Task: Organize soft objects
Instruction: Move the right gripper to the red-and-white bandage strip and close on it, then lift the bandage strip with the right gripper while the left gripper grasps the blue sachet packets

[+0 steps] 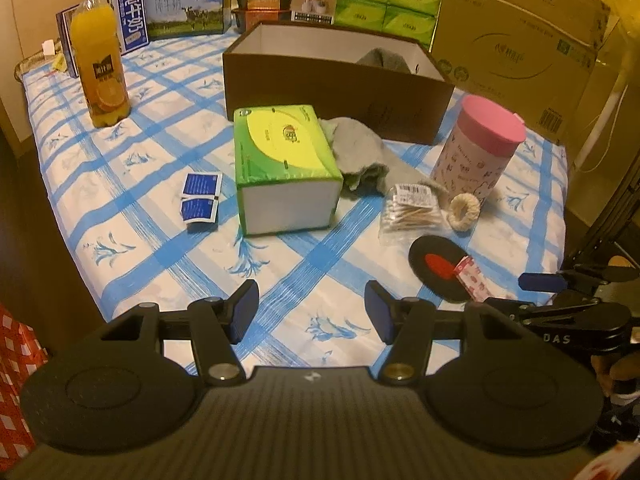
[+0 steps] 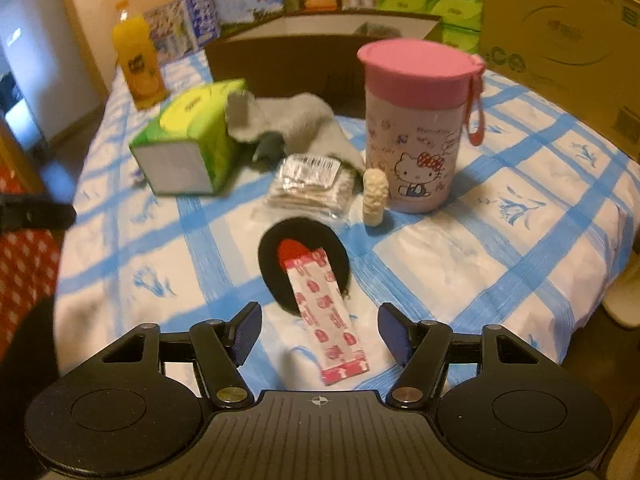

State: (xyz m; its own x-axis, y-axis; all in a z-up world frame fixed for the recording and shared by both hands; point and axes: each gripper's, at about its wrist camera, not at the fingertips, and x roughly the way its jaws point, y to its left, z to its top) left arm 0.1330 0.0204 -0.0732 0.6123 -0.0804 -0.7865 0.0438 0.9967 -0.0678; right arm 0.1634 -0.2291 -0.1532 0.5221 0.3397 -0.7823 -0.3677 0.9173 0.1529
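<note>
A grey cloth (image 1: 358, 152) lies crumpled between a green tissue pack (image 1: 282, 162) and a brown open box (image 1: 336, 84); it also shows in the right wrist view (image 2: 288, 120). Another grey cloth (image 1: 382, 60) sits inside the box. A black round pad with a red patch (image 2: 304, 262) lies with a pink patterned strip (image 2: 330, 324) across it. A cream hair tie (image 2: 375, 196) stands near the pink-lidded cup (image 2: 416, 128). My left gripper (image 1: 312, 312) is open and empty over the tablecloth. My right gripper (image 2: 320, 332) is open, with the strip lying between its fingers.
An orange juice bottle (image 1: 102, 68) stands far left. Blue sachets (image 1: 200, 198) lie left of the tissue pack. A bag of cotton swabs (image 1: 410, 210) lies by the cup. Milk cartons (image 1: 184, 10), tissue packs (image 1: 386, 0) and a big cardboard box (image 1: 520, 44) line the back.
</note>
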